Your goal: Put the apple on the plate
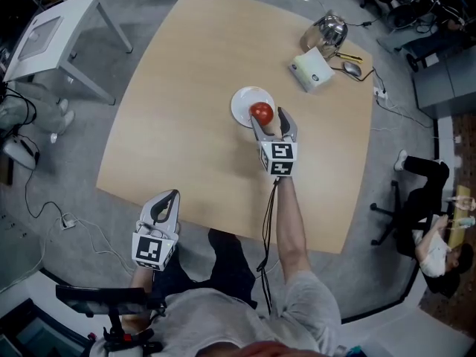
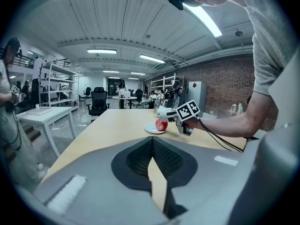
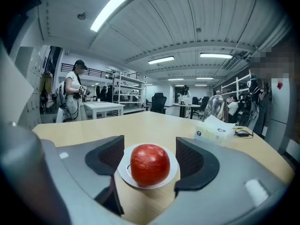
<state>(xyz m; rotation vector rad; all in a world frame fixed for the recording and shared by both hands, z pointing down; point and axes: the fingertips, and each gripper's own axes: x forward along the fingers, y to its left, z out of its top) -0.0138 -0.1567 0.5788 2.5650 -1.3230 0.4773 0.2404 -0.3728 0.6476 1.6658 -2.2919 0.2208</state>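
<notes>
The right gripper reaches over the large pale wooden table with its jaws spread wide. They flank the red apple, which sits on the small round white plate. In the right gripper view a gap shows between each pad and the fruit, so nothing is grasped (the apple rests on the plate alone). The left gripper hangs just off the table's near edge, its jaws pressed together at the tips with nothing between them.

A white side table stands on the grey floor, well apart to the left. At the wooden table's far right corner sit a white tissue box, a shiny kettle beyond it and a grey computer mouse just beside the box, all clear of the right gripper.

The plate lies near the table's middle, well in from every edge, with open wood stretching to its left and toward the person.
</notes>
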